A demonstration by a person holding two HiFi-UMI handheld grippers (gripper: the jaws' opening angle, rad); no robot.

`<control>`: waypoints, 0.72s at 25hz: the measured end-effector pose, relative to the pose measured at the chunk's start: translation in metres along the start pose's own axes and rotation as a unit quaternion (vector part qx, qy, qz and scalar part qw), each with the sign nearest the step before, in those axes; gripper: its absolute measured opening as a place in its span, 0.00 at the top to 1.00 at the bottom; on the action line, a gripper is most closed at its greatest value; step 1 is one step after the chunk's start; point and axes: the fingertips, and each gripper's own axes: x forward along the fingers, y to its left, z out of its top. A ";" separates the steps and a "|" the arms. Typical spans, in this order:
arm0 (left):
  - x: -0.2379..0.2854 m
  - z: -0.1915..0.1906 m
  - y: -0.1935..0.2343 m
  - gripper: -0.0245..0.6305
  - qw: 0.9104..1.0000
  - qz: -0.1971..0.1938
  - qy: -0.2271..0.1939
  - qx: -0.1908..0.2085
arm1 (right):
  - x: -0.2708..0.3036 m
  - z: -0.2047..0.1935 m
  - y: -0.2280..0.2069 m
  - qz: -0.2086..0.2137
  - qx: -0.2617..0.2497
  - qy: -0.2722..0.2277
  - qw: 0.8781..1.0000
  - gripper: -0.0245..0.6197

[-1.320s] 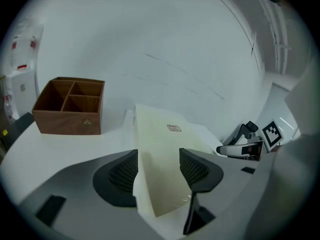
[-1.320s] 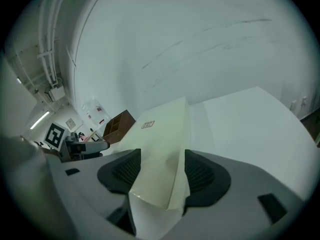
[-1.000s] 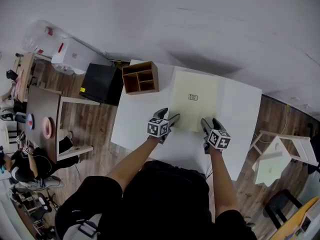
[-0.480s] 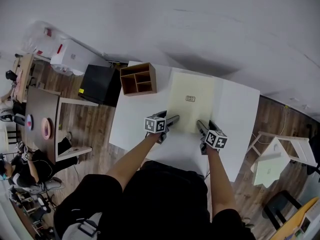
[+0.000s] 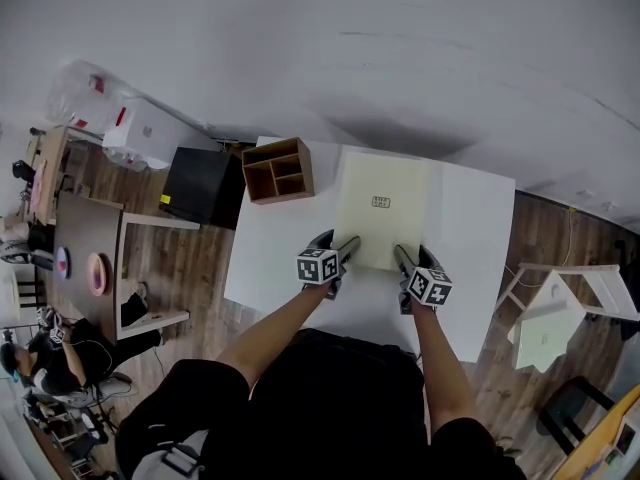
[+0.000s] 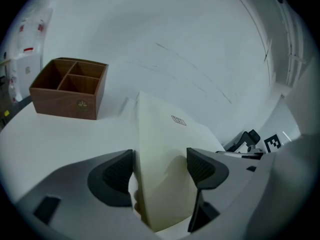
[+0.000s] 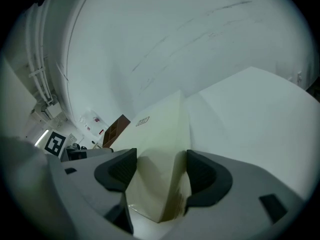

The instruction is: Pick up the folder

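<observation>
A cream folder (image 5: 383, 208) with a small label lies flat on the white table (image 5: 268, 253). My left gripper (image 5: 338, 242) stands at its near left corner and my right gripper (image 5: 412, 255) at its near right corner. In the left gripper view the folder (image 6: 165, 144) runs between the spread jaws of the left gripper (image 6: 160, 164), and the pads do not press on it. In the right gripper view the folder's corner (image 7: 160, 124) sits inside the right gripper (image 7: 157, 166) the same way, with a gap at both pads. Both grippers are open.
A brown wooden compartment box (image 5: 279, 169) stands on the table's far left corner, close to the folder. On the floor, a black box (image 5: 200, 176) sits left of the table and a low white stand (image 5: 560, 308) to the right. A wall rises behind.
Both grippers stay at the folder's near corners. The head view has shifted slightly, and the folder has not moved.
</observation>
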 end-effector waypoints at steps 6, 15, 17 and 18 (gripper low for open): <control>-0.033 0.010 -0.008 0.44 0.999 0.010 -0.047 0.004 | -0.021 0.005 0.026 -0.001 -0.007 -0.028 1.000 0.47; -0.099 0.048 -0.035 0.44 0.990 -0.002 -0.134 0.053 | -0.065 0.035 0.082 0.021 -0.060 -0.093 0.994 0.47; -0.119 0.058 -0.041 0.44 0.984 -0.010 -0.162 0.068 | -0.076 0.041 0.099 0.029 -0.077 -0.110 0.991 0.47; -0.129 0.062 -0.044 0.44 0.981 -0.015 -0.175 0.080 | -0.081 0.042 0.107 0.033 -0.084 -0.118 0.989 0.47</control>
